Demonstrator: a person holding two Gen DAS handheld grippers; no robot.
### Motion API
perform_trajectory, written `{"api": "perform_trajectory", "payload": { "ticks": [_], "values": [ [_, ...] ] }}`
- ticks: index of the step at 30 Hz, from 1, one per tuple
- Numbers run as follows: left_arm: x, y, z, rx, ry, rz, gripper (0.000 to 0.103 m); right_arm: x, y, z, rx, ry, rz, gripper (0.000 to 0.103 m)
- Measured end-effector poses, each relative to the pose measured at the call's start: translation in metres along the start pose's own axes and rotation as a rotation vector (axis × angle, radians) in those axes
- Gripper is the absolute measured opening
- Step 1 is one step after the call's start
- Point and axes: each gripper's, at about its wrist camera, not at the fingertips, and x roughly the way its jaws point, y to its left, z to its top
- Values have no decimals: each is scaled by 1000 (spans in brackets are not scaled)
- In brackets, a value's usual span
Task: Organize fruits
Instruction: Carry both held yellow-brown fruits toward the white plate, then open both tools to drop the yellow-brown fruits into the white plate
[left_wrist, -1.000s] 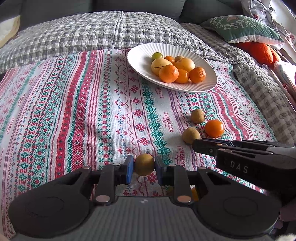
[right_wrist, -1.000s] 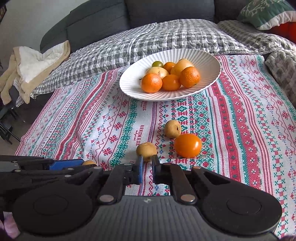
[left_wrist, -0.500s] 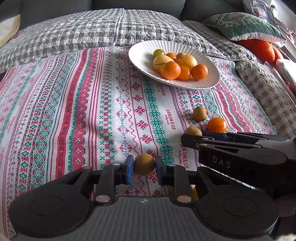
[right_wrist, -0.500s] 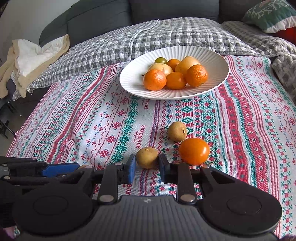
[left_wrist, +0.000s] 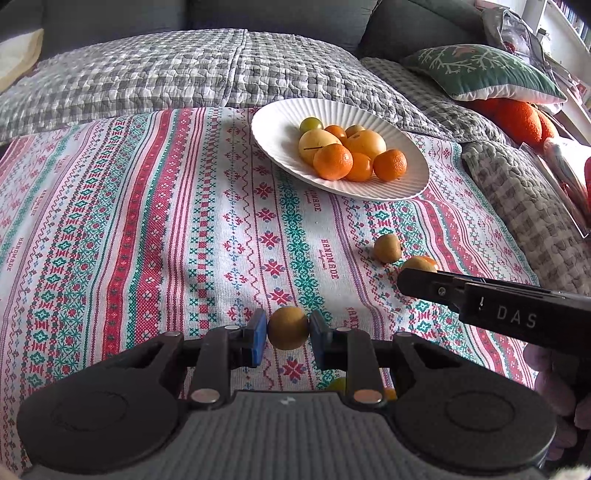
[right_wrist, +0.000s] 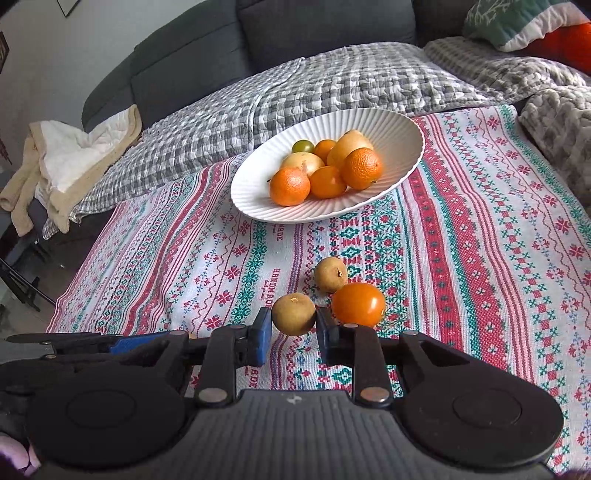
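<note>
Left hand-held gripper (left_wrist: 288, 334) clenched on small brown fruit (left_wrist: 288, 328), pitched down over patterned cloth (left_wrist: 147, 221). Right hand-held gripper (right_wrist: 294, 325) clenched on second brown fruit (right_wrist: 294, 314), tilted less steeply. White plate (right_wrist: 399, 129) with fruit pile lies ahead of both, farther up cloth; right one looks nearer. Loose brown fruit (right_wrist: 330, 274) and orange tomato (right_wrist: 358, 304) sit on cloth just beyond right jaws.

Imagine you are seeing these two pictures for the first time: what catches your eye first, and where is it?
The white ribbed plate piled with oranges sits at the far end of the striped cloth. Nearer, each gripper is shut on a small brown fruit: the left gripper on one, the right gripper on another, beside a glossy orange tomato.
</note>
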Motion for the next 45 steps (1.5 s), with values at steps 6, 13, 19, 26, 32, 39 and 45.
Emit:
{"api": "perform_trajectory", "payload": {
  "ticks": [6,13,19,26,32,39,45],
  "values": [
    [4,0,17,-65,-47,-58,13,-5,-8,11,-16,-37,-40,23],
    [14,-23,45,-9,-124,-115,13,-9,-28,34,-5,-91,-57,23],
    [37,-41,67,53,-166,-141,13,0,-45,58,-11,-126,-84,23],
    [66,-51,79,89,-161,-144,13,16,-51,88,-47,-150,-100,23],
    [79,-55,83,106,-165,-142,13,34,-53,103,-80,-132,-131,23],
    [85,-56,87,99,-165,-148,13,48,-58,107,-93,-106,-168,23],
    [85,-56,87,111,-170,-148,16,48,-60,109,-85,-101,-167,26]
  ]
}}
